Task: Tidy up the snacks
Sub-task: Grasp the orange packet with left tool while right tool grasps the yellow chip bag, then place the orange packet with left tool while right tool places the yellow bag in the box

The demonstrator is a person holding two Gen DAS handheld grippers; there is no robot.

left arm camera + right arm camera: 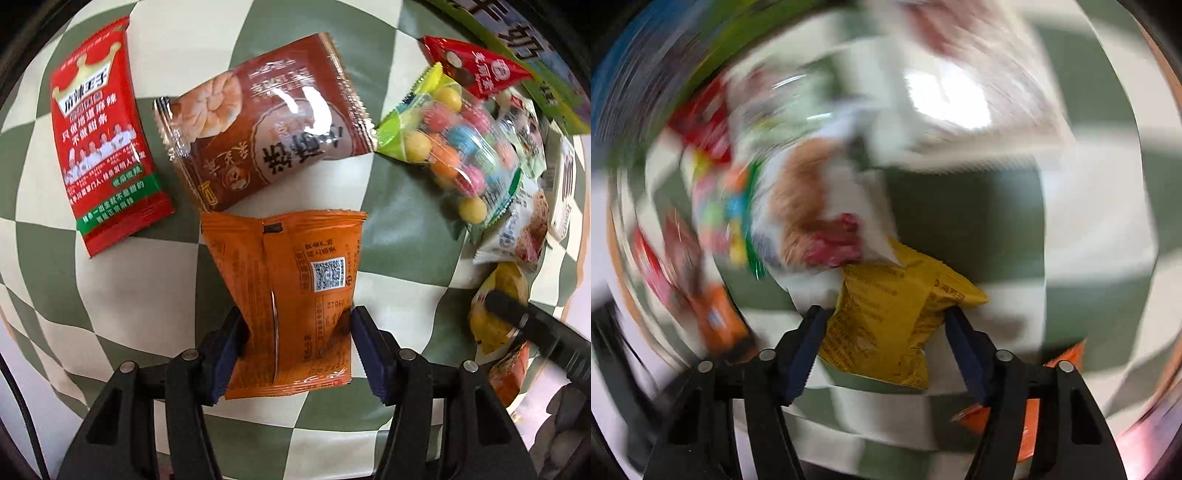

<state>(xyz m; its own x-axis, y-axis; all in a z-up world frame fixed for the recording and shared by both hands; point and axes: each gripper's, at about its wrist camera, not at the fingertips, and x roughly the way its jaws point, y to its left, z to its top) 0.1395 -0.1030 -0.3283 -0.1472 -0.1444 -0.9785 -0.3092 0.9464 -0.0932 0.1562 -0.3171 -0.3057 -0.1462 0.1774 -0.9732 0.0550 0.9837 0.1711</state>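
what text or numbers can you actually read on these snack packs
"麻辣王子" on the red packet; smaller lines too fine.
"0912" on the orange packet, printed inverted near a QR code; the rest too small.
Brown packet: large inverted characters, not clearly legible.
Yellow packet: print blurred.

One red packet (105, 142), one brown packet (266, 122), one orange packet (295, 295), one bag of coloured balls (454, 147), one red triangular pack (476, 68), one yellow packet (894, 321), several white packets (521, 221) piled too close to count, two grippers (295, 354) (882, 354)
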